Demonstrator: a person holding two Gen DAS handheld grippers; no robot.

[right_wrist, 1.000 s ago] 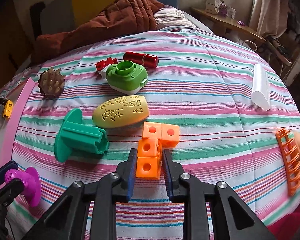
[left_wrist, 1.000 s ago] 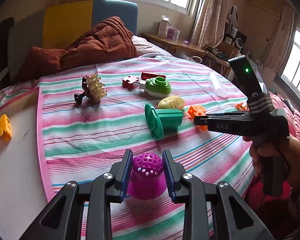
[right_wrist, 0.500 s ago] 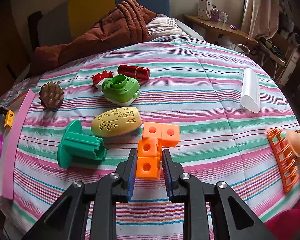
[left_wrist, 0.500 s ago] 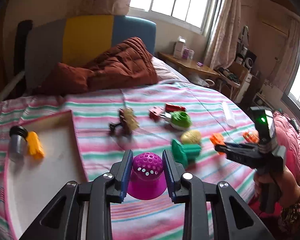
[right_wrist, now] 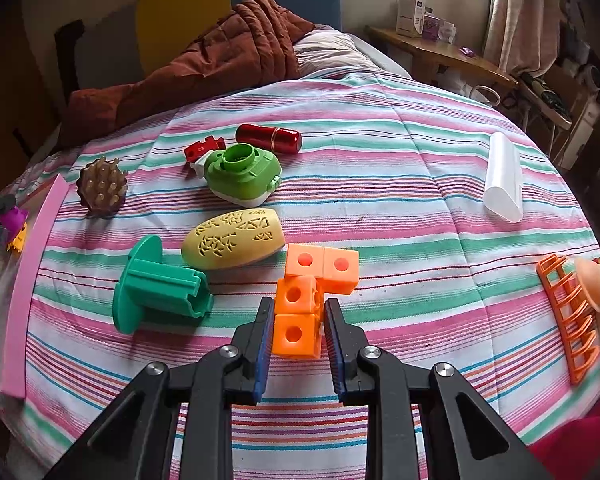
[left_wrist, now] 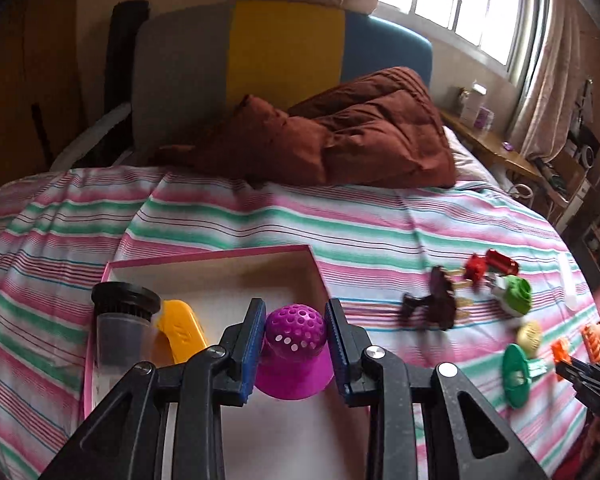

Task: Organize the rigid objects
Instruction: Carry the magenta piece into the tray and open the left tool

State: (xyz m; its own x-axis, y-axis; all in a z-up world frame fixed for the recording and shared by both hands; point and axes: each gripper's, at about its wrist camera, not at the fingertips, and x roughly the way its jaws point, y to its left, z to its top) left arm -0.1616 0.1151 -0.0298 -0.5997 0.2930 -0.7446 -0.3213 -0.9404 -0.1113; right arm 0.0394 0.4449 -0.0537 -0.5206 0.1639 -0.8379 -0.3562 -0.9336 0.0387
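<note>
Gripping a perforated purple plastic dome (left_wrist: 294,354), the left gripper (left_wrist: 294,354) hangs over the pink-rimmed white tray (left_wrist: 204,266); right gripper (right_wrist: 298,334) clamps the near orange cube cluster (right_wrist: 314,286) on the striped bedsheet (right_wrist: 400,168).

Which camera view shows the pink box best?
The left wrist view: the pink box shows its far corner, walls and white floor, under the purple strainer cap. The right wrist view shows only one pink edge at the far left.
</note>
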